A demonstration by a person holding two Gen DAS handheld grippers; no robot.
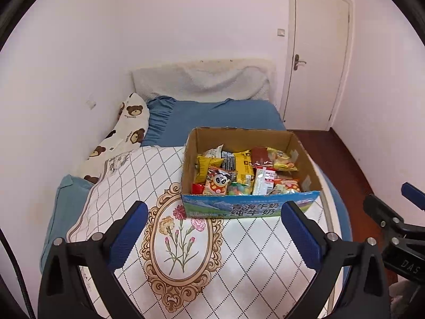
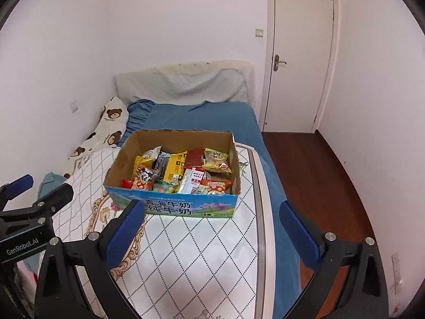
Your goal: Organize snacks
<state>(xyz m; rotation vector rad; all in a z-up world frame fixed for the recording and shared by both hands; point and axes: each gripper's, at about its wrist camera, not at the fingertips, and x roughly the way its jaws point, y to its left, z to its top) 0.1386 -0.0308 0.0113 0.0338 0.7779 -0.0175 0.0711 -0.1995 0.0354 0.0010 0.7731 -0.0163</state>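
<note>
Fingers (image 1: 127, 236) on the left gripper (image 1: 215, 236) stood spread wide, nothing between them; the right gripper (image 2: 212, 235) gaped just as empty. Both hung over the quilt (image 1: 239, 260), short of the box (image 1: 247, 207). Snacks (image 1: 244, 170) sat heaped inside it, on the bed (image 1: 233, 114), door (image 1: 316, 53) beyond.

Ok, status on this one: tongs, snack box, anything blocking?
Left tongs open, empty. Right tongs open, empty. Snack box full, on the bed quilt, untouched. Nothing in the way.
</note>
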